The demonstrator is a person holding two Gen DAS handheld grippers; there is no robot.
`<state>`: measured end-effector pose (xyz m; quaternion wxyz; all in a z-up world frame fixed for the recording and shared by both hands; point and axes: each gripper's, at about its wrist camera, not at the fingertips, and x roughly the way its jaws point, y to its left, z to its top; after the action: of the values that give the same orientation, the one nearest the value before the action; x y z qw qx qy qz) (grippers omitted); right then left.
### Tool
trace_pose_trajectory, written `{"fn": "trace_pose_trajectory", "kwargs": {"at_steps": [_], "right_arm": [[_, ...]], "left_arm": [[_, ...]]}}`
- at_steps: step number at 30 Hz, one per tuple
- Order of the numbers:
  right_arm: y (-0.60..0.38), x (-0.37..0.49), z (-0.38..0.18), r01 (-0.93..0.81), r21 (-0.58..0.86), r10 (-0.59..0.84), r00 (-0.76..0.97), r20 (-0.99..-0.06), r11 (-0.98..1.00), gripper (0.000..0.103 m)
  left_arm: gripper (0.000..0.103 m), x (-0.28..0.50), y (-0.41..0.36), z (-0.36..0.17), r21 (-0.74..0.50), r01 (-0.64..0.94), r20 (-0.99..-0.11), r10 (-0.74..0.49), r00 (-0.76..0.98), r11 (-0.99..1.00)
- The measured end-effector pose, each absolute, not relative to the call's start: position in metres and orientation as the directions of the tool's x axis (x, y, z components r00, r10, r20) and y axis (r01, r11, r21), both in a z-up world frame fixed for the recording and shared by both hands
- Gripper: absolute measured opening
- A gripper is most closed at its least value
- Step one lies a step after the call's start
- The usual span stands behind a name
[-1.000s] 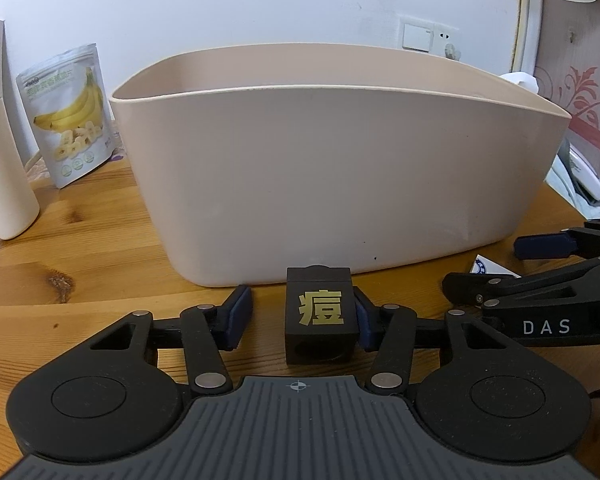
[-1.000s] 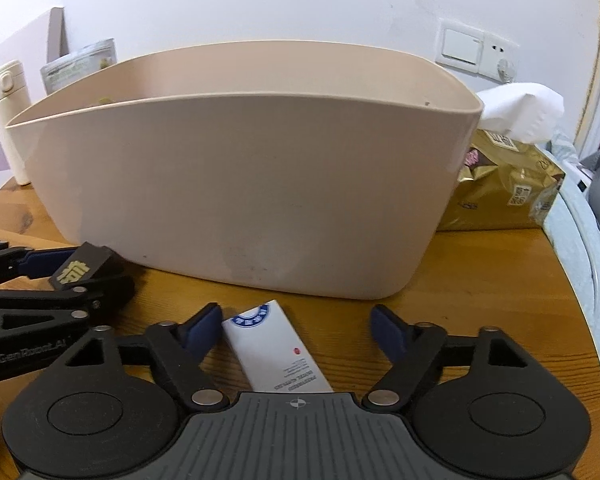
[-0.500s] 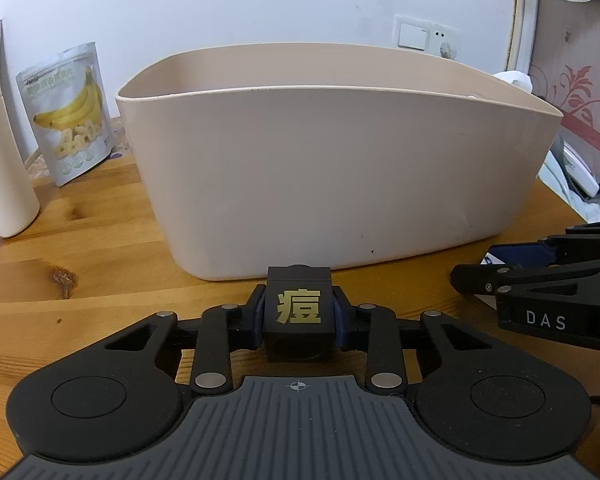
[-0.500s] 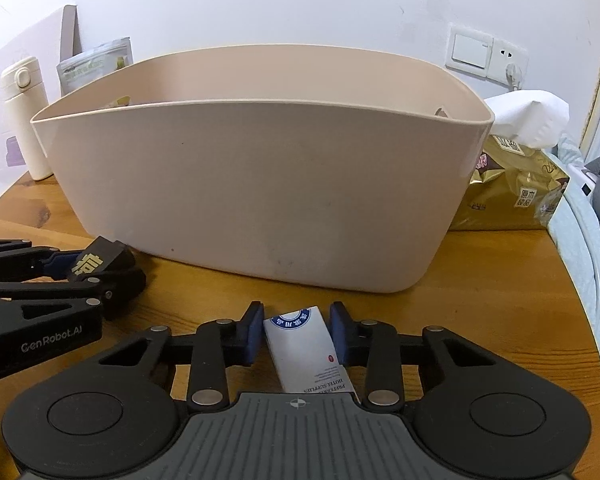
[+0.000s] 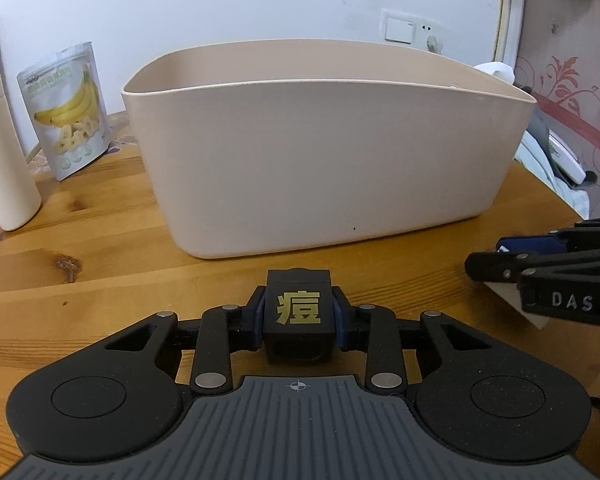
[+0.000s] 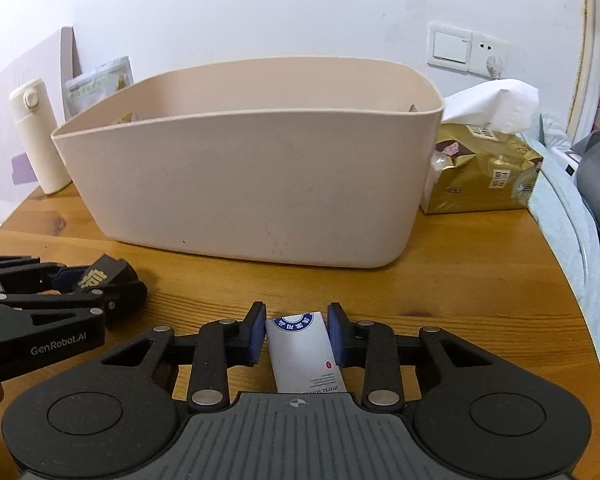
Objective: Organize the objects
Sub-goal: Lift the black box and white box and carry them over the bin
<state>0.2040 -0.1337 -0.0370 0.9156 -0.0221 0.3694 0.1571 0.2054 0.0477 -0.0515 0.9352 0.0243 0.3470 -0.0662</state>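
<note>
The left gripper [image 5: 299, 316] squeezes a small black box [image 5: 298, 312] tight between its blue pads, gold sign facing up. The right gripper [image 6: 296, 334] is nearly closed around a flat white packet [image 6: 302, 350]; its pads sit right at the packet's edges, long side pointing away toward the bin. Both are low over the wooden table [image 6: 440, 300], in front of the smooth, round-cornered beige plastic bin [image 6: 252, 184].

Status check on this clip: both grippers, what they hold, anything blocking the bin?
Left gripper shut on black box. Right gripper shut on white packet. Beige bin ahead, nothing in the way.
</note>
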Motion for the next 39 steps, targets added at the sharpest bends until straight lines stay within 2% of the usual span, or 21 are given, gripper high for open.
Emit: {"fn": "trace_pose_trajectory", "kwargs": {"at_steps": [14,39], "right_arm": [[-0.153,0.186,0.001,-0.298,0.113,0.303,0.737,-0.605,0.948,0.032],[-0.171,0.178,0.064,-0.273,0.112,0.293,0.836,-0.465,0.955,0.032]], "left_arm": [[0.032,0.191,0.047,-0.025,0.007,0.162,-0.612,-0.125,0.781,0.987],[0.032,0.185,0.058,0.058,0.033,0.189,-0.48,-0.15,0.864,0.981]]}}
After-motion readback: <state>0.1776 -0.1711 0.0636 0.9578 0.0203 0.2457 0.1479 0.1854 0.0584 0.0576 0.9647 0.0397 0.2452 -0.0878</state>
